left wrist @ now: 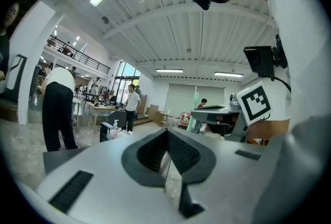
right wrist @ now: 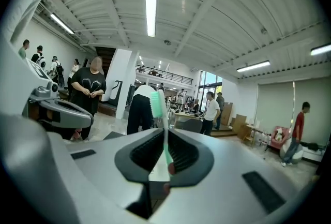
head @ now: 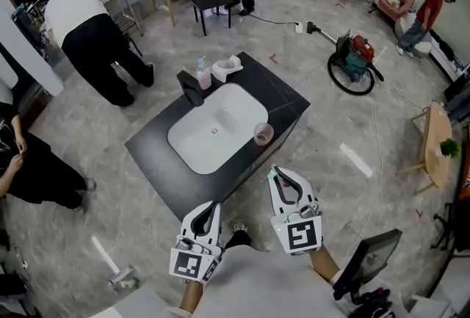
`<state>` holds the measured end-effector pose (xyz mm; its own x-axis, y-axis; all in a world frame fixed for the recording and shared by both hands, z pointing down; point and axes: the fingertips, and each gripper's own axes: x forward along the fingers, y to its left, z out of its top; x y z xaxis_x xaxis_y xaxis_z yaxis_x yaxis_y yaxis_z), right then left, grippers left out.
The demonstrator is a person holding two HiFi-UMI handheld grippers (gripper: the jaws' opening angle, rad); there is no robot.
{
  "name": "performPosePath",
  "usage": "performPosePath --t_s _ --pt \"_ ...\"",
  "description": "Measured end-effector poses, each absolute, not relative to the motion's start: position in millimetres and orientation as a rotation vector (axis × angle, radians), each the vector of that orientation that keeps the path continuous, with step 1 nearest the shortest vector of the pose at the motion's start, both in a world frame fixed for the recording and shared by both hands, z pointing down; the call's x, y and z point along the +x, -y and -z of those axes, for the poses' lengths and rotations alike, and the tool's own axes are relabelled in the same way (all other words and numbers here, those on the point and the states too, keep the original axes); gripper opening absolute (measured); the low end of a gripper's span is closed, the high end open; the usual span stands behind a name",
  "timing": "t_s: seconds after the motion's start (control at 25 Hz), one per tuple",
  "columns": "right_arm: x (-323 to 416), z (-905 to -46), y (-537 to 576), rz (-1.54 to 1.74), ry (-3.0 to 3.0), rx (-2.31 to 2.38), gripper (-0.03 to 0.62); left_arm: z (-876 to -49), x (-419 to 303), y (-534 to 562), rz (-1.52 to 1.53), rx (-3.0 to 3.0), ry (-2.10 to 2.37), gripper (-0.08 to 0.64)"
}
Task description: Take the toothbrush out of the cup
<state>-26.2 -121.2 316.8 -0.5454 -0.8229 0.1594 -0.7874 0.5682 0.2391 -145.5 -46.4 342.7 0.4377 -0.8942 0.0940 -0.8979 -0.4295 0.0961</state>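
A green-and-white toothbrush (right wrist: 158, 106) stands upright between the jaws of my right gripper (right wrist: 164, 132), which is shut on its handle with the bristle head above the jaws. In the head view that gripper (head: 283, 175) hangs in front of the black counter (head: 147, 155), and a bit of green toothbrush (head: 272, 175) shows at its tip. The pink cup (head: 263, 134) stands on the counter beside the white sink (head: 198, 151), apart from both grippers. My left gripper (head: 212, 206) is lower left, shut with nothing in it (left wrist: 166, 132). From the left gripper view the toothbrush (left wrist: 196, 104) shows at right.
A black faucet (head: 191, 87), a pink bottle (head: 203, 76) and a white holder (head: 226, 68) stand at the sink's far end. A person (head: 88, 30) bends over at the left, and another person (head: 22, 162) stands nearer. A vacuum cleaner (head: 354, 59) lies at the right.
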Motion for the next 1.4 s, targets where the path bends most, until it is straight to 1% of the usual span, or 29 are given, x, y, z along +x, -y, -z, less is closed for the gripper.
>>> performPosePath --t_s 0.12,0.4,0.6,0.88,1.4 --pt "-13 -318 102 0.284 2.525 1.287 0.032 -343 -128 28 -0.042 2.556 1.594 0.003" --pt "22 -326 62 0.263 2.508 1.286 0.031 -345 -74 -15 -0.052 2.578 1.549 0.003" --pt "38 -328 36 0.263 2.526 1.306 0.031 -347 -51 -37 -0.055 2.596 1.535 0.003" --pt "48 -328 14 0.274 2.532 1.301 0.031 -348 -42 -55 -0.046 2.591 1.551 0.003" --pt "55 -324 16 0.293 2.548 1.334 0.031 -346 -38 -52 -0.043 2.605 1.550 0.003"
